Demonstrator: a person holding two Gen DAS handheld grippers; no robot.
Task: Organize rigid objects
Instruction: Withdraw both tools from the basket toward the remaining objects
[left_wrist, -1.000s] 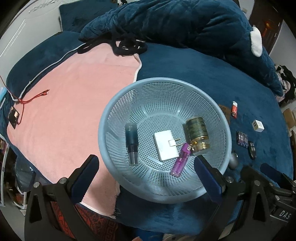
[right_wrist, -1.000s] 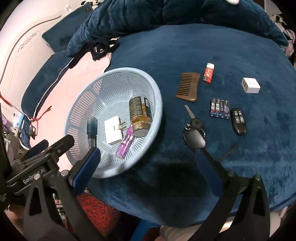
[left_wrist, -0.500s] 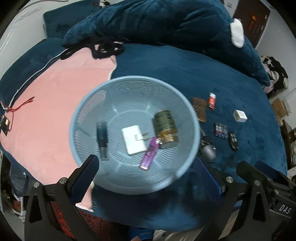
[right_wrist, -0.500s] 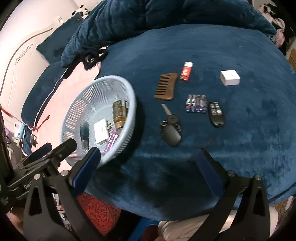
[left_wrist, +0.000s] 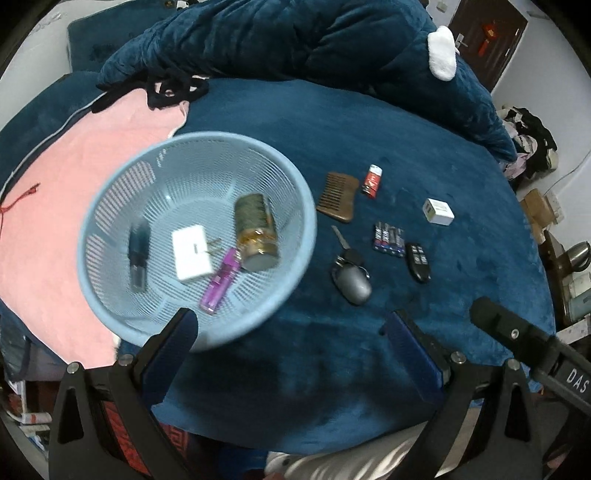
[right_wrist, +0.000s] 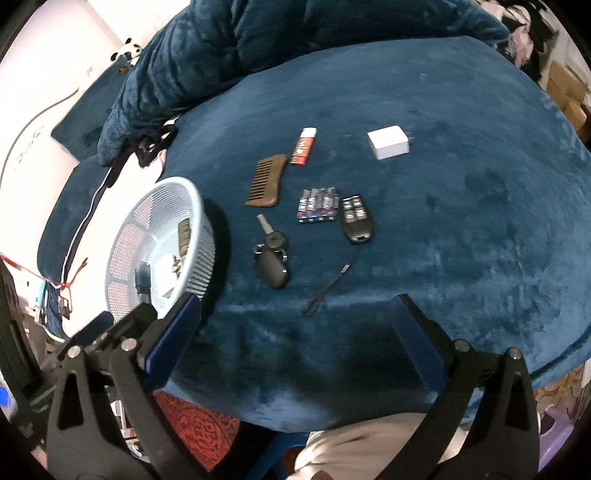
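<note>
Both my tools spread, gripping nothing: left tool, right tool. Basket sits toward the bed's left edge; it's motion-blurred, and from the right wrist its wall hides most of the contents, only the jar top showing. Comb, batteries, remote and key fob lie mid-bed; thin dark strip by the near edge, can't identify.

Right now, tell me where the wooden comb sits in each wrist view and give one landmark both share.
Left wrist: the wooden comb lies right of centre, just right of the blue basket.
Right wrist: the wooden comb lies left of centre, above the car key.
Shared landmark: the red lighter beside the comb.
</note>
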